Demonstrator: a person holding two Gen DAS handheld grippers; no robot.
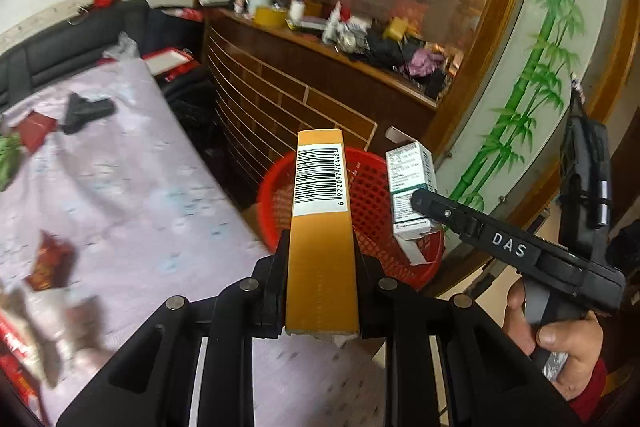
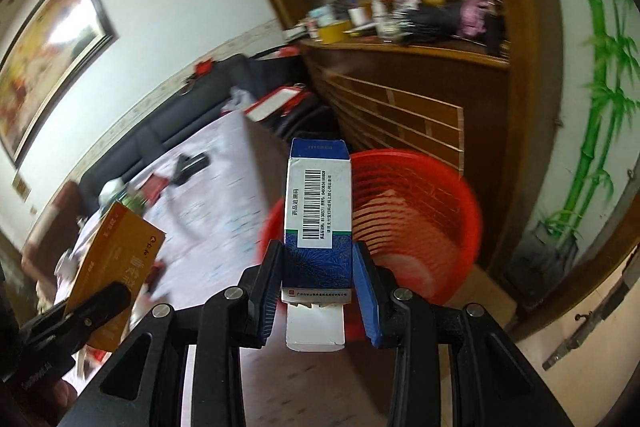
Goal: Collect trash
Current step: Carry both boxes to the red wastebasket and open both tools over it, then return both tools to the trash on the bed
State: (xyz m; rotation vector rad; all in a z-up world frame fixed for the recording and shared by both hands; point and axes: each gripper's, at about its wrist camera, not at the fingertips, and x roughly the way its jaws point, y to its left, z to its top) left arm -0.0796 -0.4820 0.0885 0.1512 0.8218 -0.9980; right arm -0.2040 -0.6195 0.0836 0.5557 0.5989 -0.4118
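Framed picture on wall; bamboo mural beside cluttered wooden shelf; dark sofa.

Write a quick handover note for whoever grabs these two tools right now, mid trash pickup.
Left tool: shut on the orange box.
Right tool: shut on the blue and white box, bottom flap hanging open.
Both boxes are near the red basket beside the table; neither is dropped in yet.
Left to do: release both boxes into the basket, then go back for the red packets and wrappers on the table's cloth.
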